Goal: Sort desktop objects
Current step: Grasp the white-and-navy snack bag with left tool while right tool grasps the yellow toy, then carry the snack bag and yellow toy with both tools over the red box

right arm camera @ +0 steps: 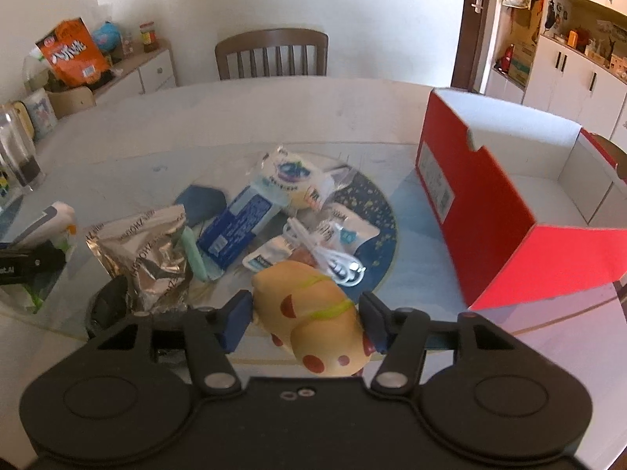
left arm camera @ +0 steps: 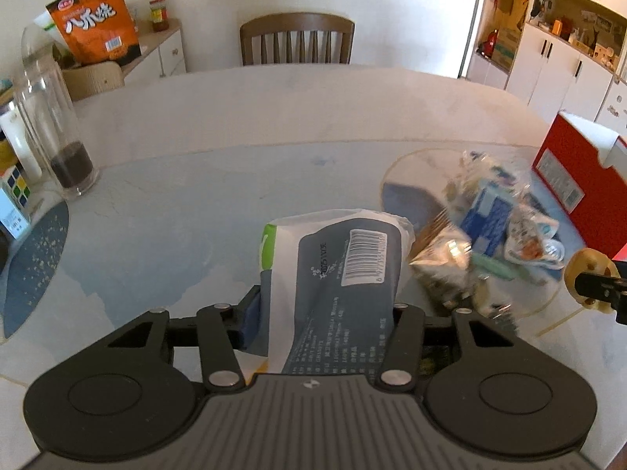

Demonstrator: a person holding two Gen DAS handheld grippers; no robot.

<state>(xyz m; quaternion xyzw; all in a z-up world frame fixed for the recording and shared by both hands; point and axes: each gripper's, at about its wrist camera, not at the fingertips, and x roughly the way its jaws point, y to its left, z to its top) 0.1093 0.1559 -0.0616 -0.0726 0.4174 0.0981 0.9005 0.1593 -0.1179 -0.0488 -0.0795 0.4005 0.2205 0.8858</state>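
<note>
My left gripper (left arm camera: pixel 327 313) is shut on a white and grey packet with a barcode (left arm camera: pixel 337 274) and holds it above the table. My right gripper (right arm camera: pixel 307 319) is shut on a yellow squishy toy with red spots (right arm camera: pixel 313 317); the toy also shows in the left wrist view (left arm camera: pixel 588 280). A pile of desktop objects lies on a round blue mat (right arm camera: pixel 376 211): a silver foil bag (right arm camera: pixel 145 254), a blue box (right arm camera: pixel 239 229), a white snack pack (right arm camera: pixel 290 176) and a white cable (right arm camera: pixel 333 258). An open red box (right arm camera: pixel 490 196) stands to the right.
A tall glass jar (left arm camera: pixel 51 129) and a Rubik's cube (left arm camera: pixel 15 192) stand at the table's left. An orange snack bag (left arm camera: pixel 94 19) sits in a basket on the side cabinet. A wooden chair (left arm camera: pixel 298 39) stands behind the table. White cupboards line the right.
</note>
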